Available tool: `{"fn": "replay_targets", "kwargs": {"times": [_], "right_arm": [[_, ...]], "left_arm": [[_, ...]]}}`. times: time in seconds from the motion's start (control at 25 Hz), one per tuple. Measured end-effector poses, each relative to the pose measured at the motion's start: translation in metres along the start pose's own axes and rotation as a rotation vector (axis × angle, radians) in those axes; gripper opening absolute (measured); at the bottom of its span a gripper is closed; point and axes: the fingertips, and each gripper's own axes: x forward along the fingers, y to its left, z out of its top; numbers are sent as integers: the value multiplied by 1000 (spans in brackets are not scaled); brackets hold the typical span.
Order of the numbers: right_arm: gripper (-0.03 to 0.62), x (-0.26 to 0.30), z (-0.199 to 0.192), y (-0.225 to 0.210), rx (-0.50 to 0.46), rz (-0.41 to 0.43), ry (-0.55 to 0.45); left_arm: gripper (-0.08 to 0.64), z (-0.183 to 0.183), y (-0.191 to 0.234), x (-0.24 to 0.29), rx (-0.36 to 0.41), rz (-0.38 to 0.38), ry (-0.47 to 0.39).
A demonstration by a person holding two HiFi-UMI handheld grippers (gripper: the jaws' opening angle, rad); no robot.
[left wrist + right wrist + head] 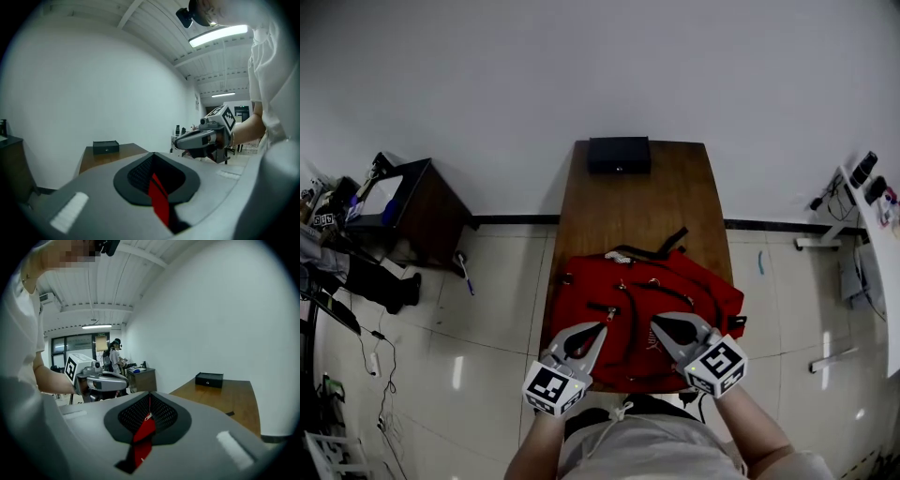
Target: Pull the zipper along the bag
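A red backpack (619, 291) lies flat on the near half of a wooden table (637, 202), with dark zipper lines and black straps across its front. My left gripper (602, 327) hovers over the bag's near left part, its jaws shut with nothing held. My right gripper (655, 325) hovers over the near right part, also shut and empty. The two tips point towards each other. In the right gripper view, red fabric (143, 434) and a small silver zipper pull (148, 417) show through the hole behind the jaws. The left gripper view shows a red strip of bag (159, 199).
A black box (619, 154) sits at the table's far end against the white wall. A dark cabinet (417, 206) stands at the left and a white desk (872, 216) at the right. Cables lie on the tiled floor. People (115, 355) stand far back.
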Motion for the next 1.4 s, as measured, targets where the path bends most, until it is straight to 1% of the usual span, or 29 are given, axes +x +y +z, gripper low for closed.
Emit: {"fn": "replay_targets", "kwargs": {"times": [0.16, 0.24, 0.36, 0.44, 0.56, 0.6, 0.68, 0.76, 0.8, 0.88, 0.96, 1.04, 1.12, 1.16, 1.28, 1.4], "right_arm": [[6, 23, 4, -25, -22, 42, 36], [6, 31, 2, -33, -33, 66, 64], [6, 48, -6, -42, -62, 96, 122], [6, 60, -12, -49, -99, 98, 165], [6, 75, -19, -57, -164, 122, 223], [14, 80, -23, -57, -199, 150, 248], [50, 91, -32, -54, -295, 234, 301], [105, 100, -40, -53, -370, 318, 344], [121, 105, -43, -53, -381, 355, 358], [144, 112, -48, -55, -373, 422, 384], [189, 118, -54, -59, -382, 481, 423], [213, 124, -59, -65, -420, 532, 471], [261, 129, -63, -69, -447, 585, 516], [271, 133, -64, -72, -456, 610, 539], [272, 141, -69, -81, -479, 671, 608], [272, 146, -73, -78, -478, 737, 643]], "left_arm": [[-2, -18, 24, 21, -28, 12, 55], [-1, -27, 31, 30, -71, 6, 76], [-2, -31, 42, 41, -132, 7, 84], [-2, -33, 52, 47, -135, 14, 100], [-2, -43, 62, 60, -105, 9, 169], [-2, -47, 64, 65, -94, 3, 191], [-2, -52, 68, 76, -84, -15, 217], [-2, -55, 70, 87, -82, -38, 235], [-2, -57, 70, 92, -78, -49, 250], [-2, -63, 69, 98, -66, -66, 287], [-2, -69, 72, 103, -65, -72, 317], [-2, -73, 74, 106, -80, -78, 339], [-1, -77, 74, 107, -101, -91, 356], [3, -79, 74, 107, -110, -99, 364], [5, -84, 75, 108, -132, -127, 382], [5, -85, 75, 108, -144, -141, 390]]}}
